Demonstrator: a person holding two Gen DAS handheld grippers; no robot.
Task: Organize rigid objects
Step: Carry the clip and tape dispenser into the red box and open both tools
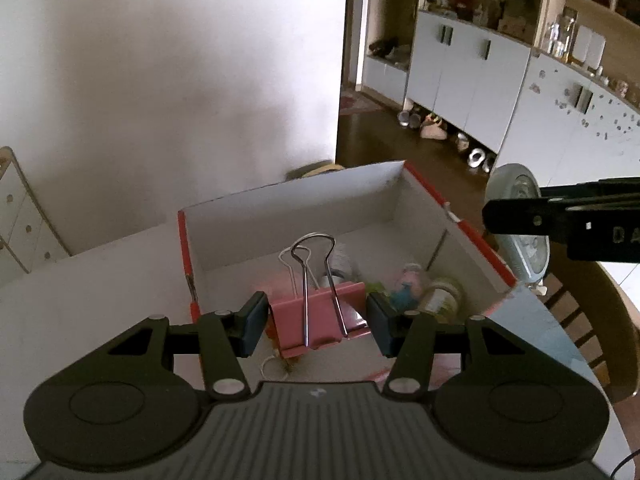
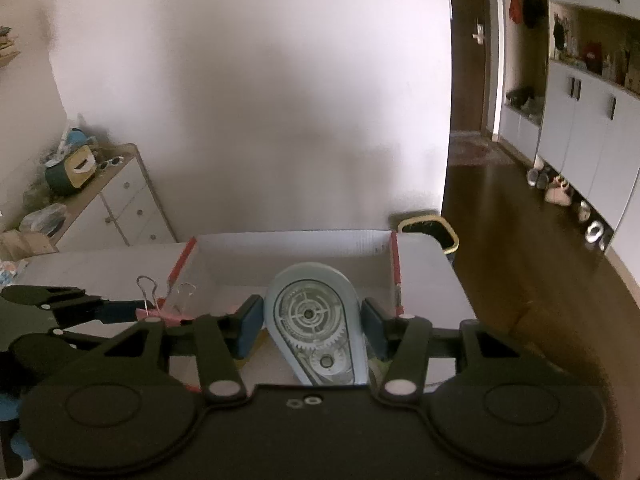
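Left gripper: clamping pink binder clip above white box;
Right gripper: gripping blue correction tape dispenser

Open box top; bottles inside right

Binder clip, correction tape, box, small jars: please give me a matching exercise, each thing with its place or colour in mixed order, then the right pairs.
Things:
1. binder clip
2. correction tape
3. box
4. small jars

Descriptions:
A. white walls inside, red edges
B. lying inside the box
C. pink, held in the left gripper
D. pale blue, held in the right gripper

Pairs: 1-C, 2-D, 3-A, 4-B
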